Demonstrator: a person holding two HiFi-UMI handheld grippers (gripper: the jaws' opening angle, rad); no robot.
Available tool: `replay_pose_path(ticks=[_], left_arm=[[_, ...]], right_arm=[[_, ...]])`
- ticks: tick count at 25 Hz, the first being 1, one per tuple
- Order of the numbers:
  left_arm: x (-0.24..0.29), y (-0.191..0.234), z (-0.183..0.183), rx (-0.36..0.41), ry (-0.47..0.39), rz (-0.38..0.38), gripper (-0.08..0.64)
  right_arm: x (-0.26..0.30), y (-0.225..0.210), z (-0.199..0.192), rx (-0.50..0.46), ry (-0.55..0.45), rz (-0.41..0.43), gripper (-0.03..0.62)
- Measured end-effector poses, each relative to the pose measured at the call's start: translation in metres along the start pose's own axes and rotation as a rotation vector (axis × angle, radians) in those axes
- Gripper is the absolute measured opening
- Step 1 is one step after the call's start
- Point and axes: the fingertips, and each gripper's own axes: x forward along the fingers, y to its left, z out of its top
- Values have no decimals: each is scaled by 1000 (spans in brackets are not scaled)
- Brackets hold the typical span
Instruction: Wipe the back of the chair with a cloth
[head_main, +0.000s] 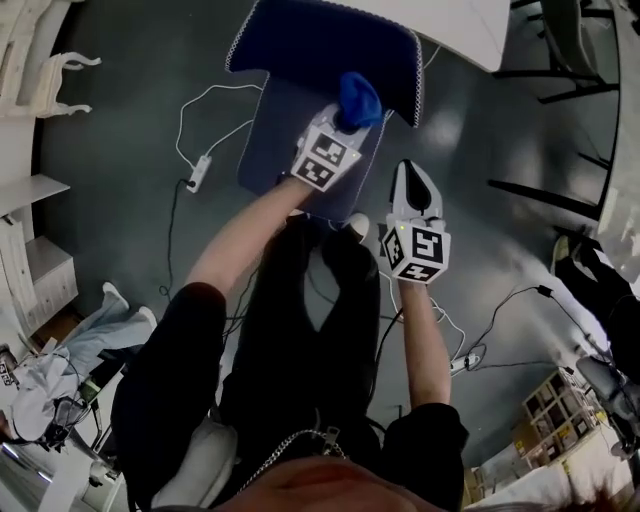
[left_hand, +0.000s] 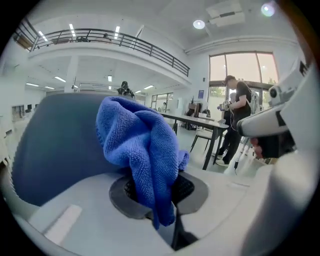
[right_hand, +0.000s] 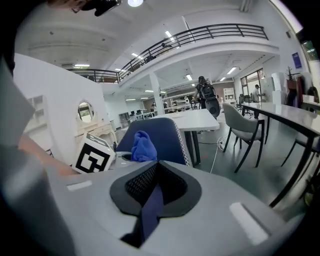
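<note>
Blue cloth (left_hand: 142, 150) stands bunched, long axis upright, out of the left gripper (head_main: 348, 120), whose jaws clamp it close against the navy chair back (head_main: 300, 40). The right gripper (head_main: 413, 172) hangs nearer, rightward, jaws together, empty. A white table (head_main: 455, 20) stands beyond; cables (head_main: 215, 100) trail left.

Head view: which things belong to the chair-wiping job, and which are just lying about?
Job: blue cloth, clamped in the left tool; blue chair.

Lying about: power strip and cables on the floor; white table; grey chair; right tool, shut on nothing.
</note>
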Motion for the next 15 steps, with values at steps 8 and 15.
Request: replay_pose_path(ticks=[8,15], left_arm=[[-128,24,95,-72,-45,98,61],[-224,21,144,-61,-3,117,61]], right_arm=[[-22,71,96,-87,-32,105,3],[-54,144,171,-110,-58,172,2]])
